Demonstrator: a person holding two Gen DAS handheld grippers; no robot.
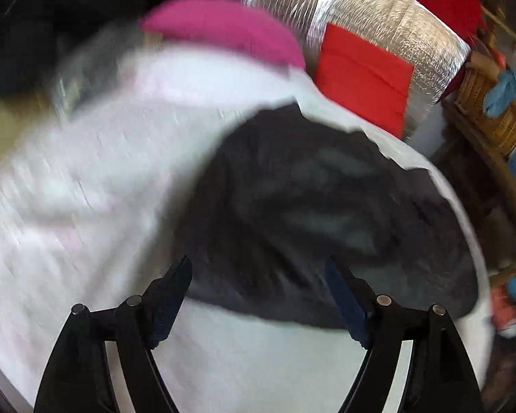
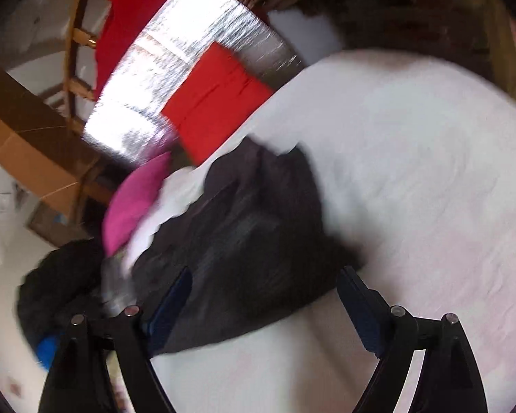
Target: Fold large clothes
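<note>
A dark crumpled garment point(image 1: 326, 206) lies in a heap on the white-covered surface point(image 1: 86, 206). My left gripper point(image 1: 259, 268) is open above its near edge, holding nothing. In the right wrist view the same dark garment point(image 2: 251, 241) lies on the white surface point(image 2: 412, 172). My right gripper point(image 2: 265, 278) is open just over the garment's near end, holding nothing. Both views are motion-blurred.
A pink folded cloth point(image 1: 220, 27) and a red folded cloth point(image 1: 361, 75) lie at the far side, by a silver foil sheet point(image 1: 378, 10). A wicker basket point(image 1: 492, 110) is at right. Another black heap point(image 2: 58, 285), a wooden chair point(image 2: 79, 41) and a cardboard box point(image 2: 27, 148) show at left.
</note>
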